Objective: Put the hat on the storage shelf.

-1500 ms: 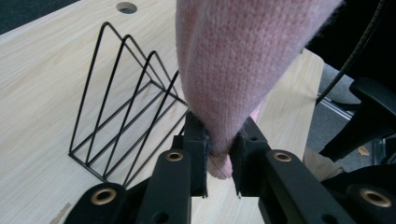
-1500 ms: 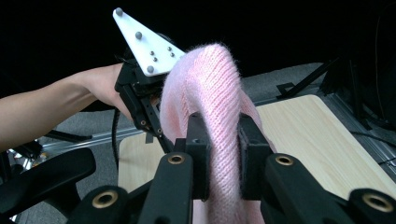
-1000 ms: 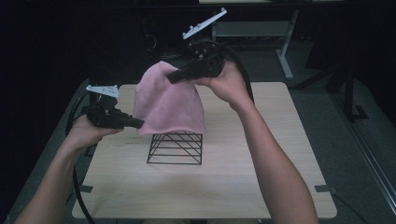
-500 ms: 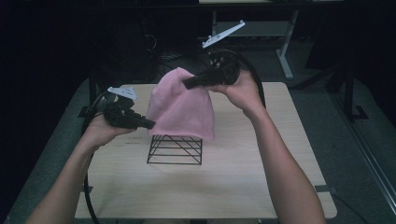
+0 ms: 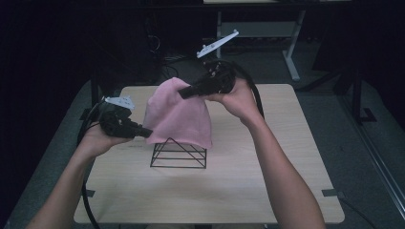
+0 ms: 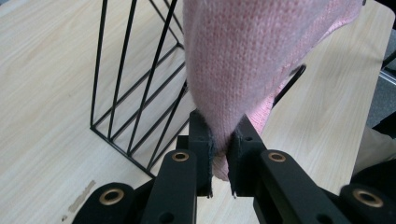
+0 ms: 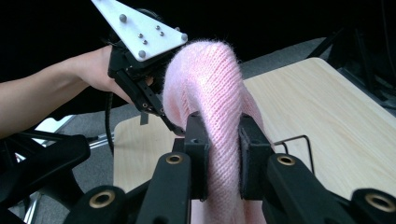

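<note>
A pink knitted cloth [image 5: 176, 114] hangs draped over the top of a black wire rack [image 5: 179, 155] at the middle of the table. My left gripper [image 5: 145, 132] is shut on the cloth's lower left edge; in the left gripper view the cloth [image 6: 233, 60] is pinched between the pads of my left gripper [image 6: 220, 126], beside the rack [image 6: 135, 93]. My right gripper [image 5: 184, 93] is shut on the cloth's top. The right gripper view has a fold of the cloth [image 7: 210, 74] squeezed in my right gripper [image 7: 218, 126], with the left gripper [image 7: 163, 116] beyond.
The light wooden table [image 5: 267, 181] has bare room in front of and to the right of the rack. Past its far edge is a dark floor with a white desk leg [image 5: 291, 57]. Cables trail from both grippers.
Both grippers have shifted right and the right one has sunk, carrying the cloth lower onto the rack. Both grips hold as before.
</note>
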`<action>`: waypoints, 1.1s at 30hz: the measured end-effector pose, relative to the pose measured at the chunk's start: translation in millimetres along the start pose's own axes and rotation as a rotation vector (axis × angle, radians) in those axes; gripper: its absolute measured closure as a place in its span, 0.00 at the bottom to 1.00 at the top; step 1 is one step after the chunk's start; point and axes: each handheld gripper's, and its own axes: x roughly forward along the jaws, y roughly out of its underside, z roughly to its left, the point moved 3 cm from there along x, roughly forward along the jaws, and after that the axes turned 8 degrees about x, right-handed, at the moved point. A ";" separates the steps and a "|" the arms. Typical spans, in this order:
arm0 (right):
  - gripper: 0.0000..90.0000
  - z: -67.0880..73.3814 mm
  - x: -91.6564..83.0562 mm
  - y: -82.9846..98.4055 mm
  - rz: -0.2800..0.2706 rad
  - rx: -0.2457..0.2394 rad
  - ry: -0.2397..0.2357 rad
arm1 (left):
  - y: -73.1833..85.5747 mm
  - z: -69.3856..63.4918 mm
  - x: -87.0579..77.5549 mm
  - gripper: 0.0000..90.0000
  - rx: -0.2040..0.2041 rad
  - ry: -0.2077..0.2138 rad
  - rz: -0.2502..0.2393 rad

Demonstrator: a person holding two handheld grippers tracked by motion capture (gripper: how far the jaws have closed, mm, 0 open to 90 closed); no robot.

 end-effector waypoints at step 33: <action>0.81 -8.4 44.5 38.2 0.100 0.012 -0.093 | 47.1 2.1 34.0 0.90 -0.022 -0.021 0.084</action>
